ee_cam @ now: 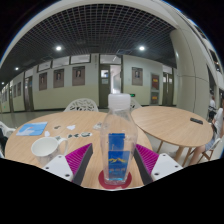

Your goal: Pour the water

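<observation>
A clear plastic water bottle (118,135) with a white cap and a blue label stands upright on a red coaster (113,181) on a round wooden table (60,165). My gripper (113,163) is open. The bottle stands between its two fingers, with a small gap at either side. The magenta pads (80,159) flank the bottle's lower half. A white cup (45,148) stands on the table to the left of the bottle, beyond the left finger.
A blue booklet (32,128) and small white items lie at the table's far left. A second round wooden table (175,122) stands to the right. White chairs (82,104) stand behind, before a wall with framed pictures.
</observation>
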Demonstrator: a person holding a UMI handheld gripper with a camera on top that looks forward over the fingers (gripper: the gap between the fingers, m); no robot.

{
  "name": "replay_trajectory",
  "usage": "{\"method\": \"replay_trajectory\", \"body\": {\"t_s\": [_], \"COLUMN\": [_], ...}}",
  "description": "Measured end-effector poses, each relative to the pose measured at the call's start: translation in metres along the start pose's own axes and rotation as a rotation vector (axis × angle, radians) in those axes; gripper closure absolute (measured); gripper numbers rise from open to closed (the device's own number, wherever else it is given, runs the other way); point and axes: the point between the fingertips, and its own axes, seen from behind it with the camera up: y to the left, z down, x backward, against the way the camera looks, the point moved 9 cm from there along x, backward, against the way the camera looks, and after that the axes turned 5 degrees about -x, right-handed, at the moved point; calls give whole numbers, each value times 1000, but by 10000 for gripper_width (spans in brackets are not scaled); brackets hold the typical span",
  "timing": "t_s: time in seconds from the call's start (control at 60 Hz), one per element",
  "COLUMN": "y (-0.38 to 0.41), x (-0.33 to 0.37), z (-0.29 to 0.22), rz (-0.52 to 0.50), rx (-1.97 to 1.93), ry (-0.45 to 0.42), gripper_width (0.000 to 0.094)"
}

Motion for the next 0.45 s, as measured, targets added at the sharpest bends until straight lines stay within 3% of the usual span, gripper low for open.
{"method": "replay_trajectory", "body": {"t_s": [0.217, 0.367, 0.383, 0.45], "y": [-1, 33, 27, 50], "x": [77, 139, 149, 168], "z": [3, 11, 33, 22], "rz": [16, -64, -80, -138], "rx": [85, 31, 22, 3], "ry": [17, -2, -6, -1], "gripper_width": [90, 92, 89, 82]}}
